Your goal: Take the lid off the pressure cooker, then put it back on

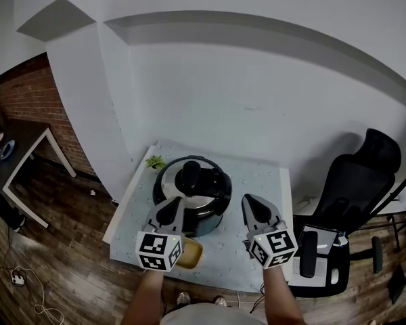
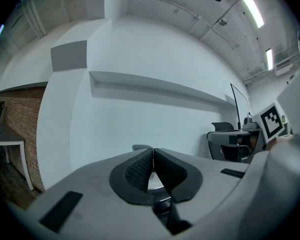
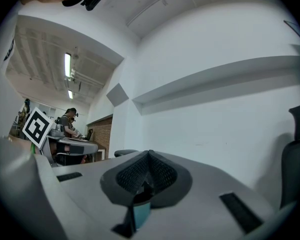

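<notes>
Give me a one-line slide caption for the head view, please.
Both shut, the left gripper and right gripper held close to the lidded pressure cooker on a pale table.

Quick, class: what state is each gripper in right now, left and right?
Left gripper: closed, jaws together, holding nothing.
Right gripper: closed, jaws together, holding nothing.

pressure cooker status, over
Left gripper, right gripper: jaws shut, empty. Lid seated on pressure cooker. Nothing in the way.
</notes>
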The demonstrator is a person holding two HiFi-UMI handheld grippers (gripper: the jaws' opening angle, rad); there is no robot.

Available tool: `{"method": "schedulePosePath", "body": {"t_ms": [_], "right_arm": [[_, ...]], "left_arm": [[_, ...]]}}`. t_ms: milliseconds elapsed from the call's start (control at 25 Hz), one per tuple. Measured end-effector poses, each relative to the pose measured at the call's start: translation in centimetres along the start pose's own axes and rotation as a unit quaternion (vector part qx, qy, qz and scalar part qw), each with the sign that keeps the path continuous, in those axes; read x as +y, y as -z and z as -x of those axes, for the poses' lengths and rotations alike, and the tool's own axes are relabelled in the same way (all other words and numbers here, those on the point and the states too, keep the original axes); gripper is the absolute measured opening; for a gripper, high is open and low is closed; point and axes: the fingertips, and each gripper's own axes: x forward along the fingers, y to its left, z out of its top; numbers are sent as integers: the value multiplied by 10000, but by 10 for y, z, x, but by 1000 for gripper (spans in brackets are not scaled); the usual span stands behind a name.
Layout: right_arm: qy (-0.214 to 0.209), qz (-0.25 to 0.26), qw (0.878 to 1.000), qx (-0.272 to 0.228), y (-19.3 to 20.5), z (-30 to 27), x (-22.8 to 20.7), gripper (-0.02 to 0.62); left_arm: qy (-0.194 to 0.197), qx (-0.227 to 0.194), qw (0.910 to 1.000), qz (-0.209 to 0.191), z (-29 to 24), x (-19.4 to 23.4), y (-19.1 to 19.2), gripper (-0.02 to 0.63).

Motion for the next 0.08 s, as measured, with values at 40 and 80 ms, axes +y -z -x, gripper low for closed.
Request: {"method": "schedulePosePath", "body": {"t_ms": [40, 80], "right_arm": [[-2, 0, 10000, -1, 0, 0, 0, 0], [-4, -1, 10000, -1, 0, 0, 0, 0]], "left_arm": [[8, 5, 10000, 6, 0, 0, 0, 17], [16, 11, 10000, 12, 0, 0, 0, 17]]}}
